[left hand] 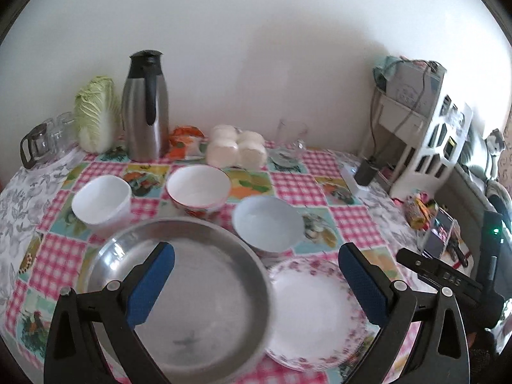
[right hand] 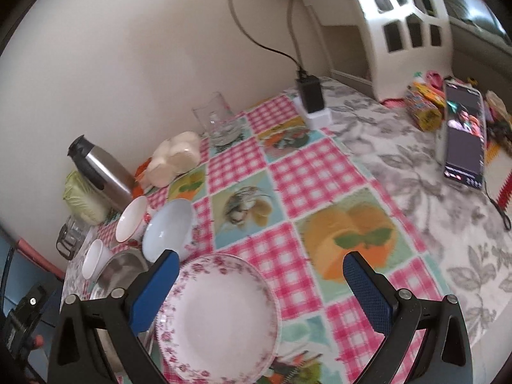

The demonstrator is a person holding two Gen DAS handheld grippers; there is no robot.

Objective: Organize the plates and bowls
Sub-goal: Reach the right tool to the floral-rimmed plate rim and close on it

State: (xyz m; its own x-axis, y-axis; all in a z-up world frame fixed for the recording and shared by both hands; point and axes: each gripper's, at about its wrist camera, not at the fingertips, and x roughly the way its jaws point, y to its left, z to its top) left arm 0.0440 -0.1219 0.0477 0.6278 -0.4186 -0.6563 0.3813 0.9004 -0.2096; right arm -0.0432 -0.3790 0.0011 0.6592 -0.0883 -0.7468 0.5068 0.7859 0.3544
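A wide metal plate (left hand: 192, 297) lies at the table's near edge, and my left gripper (left hand: 256, 281) hangs open above it and the floral plate (left hand: 310, 313) to its right. Behind them stand a white cup-like bowl (left hand: 100, 203), a red-patterned bowl (left hand: 198, 188) and a pale blue bowl (left hand: 267, 222). In the right wrist view my right gripper (right hand: 260, 291) is open over the floral plate (right hand: 217, 316), with the blue bowl (right hand: 168, 228), the red-patterned bowl (right hand: 131, 224), the white bowl (right hand: 92, 259) and the metal plate (right hand: 121, 270) to its left.
A steel thermos (left hand: 145, 108), a cabbage (left hand: 96, 113), glass cups (left hand: 44, 140), a bag of white buns (left hand: 236, 148) and a tumbler (left hand: 292, 134) line the wall. A white rack (left hand: 425, 134), a charger (right hand: 310, 96), snack packets (right hand: 422, 108) and a phone (right hand: 464, 137) sit on the right.
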